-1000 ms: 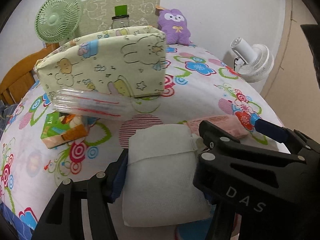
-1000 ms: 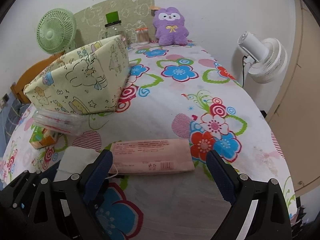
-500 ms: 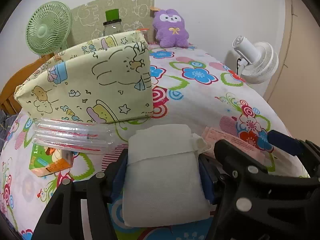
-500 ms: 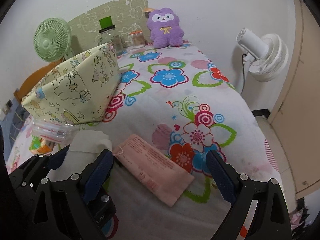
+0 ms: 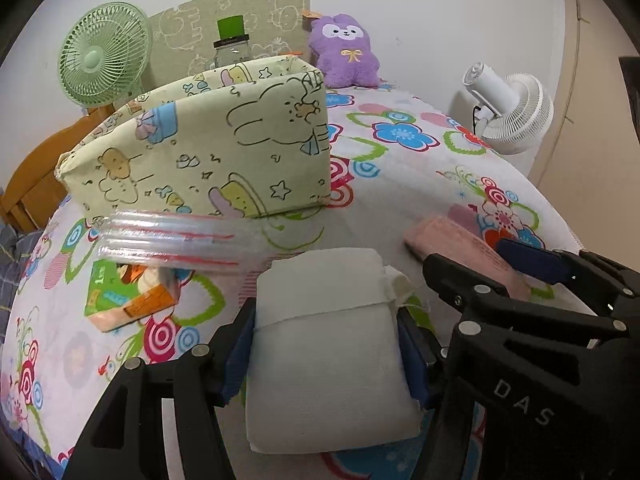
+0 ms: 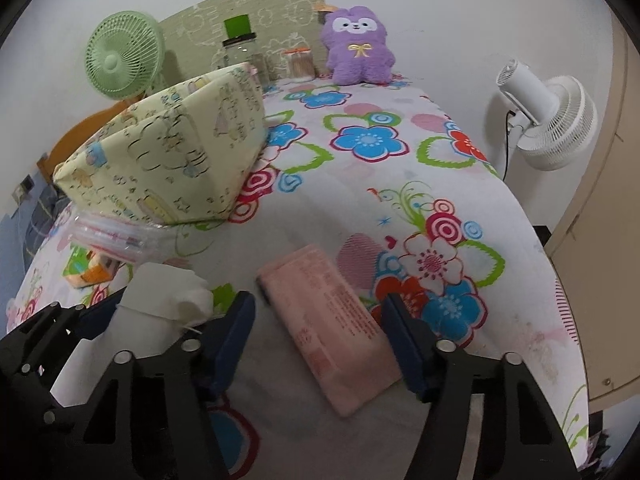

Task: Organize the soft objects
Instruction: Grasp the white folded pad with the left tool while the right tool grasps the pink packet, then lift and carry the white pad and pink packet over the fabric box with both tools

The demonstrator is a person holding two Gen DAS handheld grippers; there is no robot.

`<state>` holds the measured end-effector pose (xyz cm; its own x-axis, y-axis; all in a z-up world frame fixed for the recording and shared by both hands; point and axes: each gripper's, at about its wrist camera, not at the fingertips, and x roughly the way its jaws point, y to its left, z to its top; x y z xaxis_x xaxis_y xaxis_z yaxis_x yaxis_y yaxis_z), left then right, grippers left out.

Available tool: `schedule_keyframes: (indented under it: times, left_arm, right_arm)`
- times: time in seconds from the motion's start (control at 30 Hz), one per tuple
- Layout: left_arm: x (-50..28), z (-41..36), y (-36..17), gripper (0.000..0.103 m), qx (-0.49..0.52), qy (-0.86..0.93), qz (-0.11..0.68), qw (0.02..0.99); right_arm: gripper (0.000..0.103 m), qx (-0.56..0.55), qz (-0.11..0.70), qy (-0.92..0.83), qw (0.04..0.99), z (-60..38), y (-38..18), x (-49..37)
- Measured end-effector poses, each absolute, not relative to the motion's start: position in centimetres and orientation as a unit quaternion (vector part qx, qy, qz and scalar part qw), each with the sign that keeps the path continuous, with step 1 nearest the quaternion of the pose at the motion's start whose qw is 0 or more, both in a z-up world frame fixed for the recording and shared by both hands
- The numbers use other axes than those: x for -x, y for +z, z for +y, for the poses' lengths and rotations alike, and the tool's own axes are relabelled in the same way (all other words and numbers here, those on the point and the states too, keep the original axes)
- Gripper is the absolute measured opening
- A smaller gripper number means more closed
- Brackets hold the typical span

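My left gripper (image 5: 326,344) is shut on a folded white soft pack (image 5: 328,344), held just above the flowered tablecloth; the pack also shows in the right wrist view (image 6: 164,300). My right gripper (image 6: 318,340) is open, its fingers either side of a pink tissue pack (image 6: 336,328) lying on the cloth; they do not touch it. The pink pack also shows in the left wrist view (image 5: 460,248). A pale yellow cartoon-print fabric bin (image 5: 208,148) stands beyond both packs, open at the top.
A clear zip bag (image 5: 172,242) and a green-orange packet (image 5: 128,296) lie left of the white pack. A purple plush (image 6: 360,46), a jar (image 6: 240,52) and a green fan (image 6: 124,56) stand at the back. A white fan (image 6: 548,120) stands off the table's right edge.
My right gripper has swung and moved over the pink pack, which now lies lengthwise between its fingers. My left gripper still holds the white pack and has shifted slightly.
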<state>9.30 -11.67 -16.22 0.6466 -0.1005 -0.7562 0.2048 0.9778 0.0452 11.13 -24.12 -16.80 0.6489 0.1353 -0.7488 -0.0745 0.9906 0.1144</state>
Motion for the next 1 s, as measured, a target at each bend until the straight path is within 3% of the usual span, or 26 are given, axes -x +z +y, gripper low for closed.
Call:
schedule_keyframes:
  times: [0.1, 0.4, 0.5, 1.0]
  left_arm:
    - [-8.9, -11.2, -16.2, 0.066, -0.063, -0.084, 0.411, 0.905]
    - [-9.1, -9.8, -16.1, 0.066, -0.059, -0.080, 0.415, 0.904]
    - [-9.4, -9.7, -16.1, 0.066, -0.060, -0.082, 0.414, 0.905]
    - [-8.7, -8.5, -15.1, 0.065, -0.047, -0.089, 0.404, 0.909]
  right_arm:
    - [0.053, -0.035, 0.418, 0.069, 0.905, -23.3, -16.7, -10.8]
    - [0.051, -0.010, 0.422, 0.054, 0.905, -21.4, -16.7, -11.5]
    - [0.042, -0.008, 0.423, 0.063, 0.904, -20.9, -16.8, -11.9]
    - [0.038, -0.007, 0.413, 0.049, 0.909, -19.6, -15.8, -11.1]
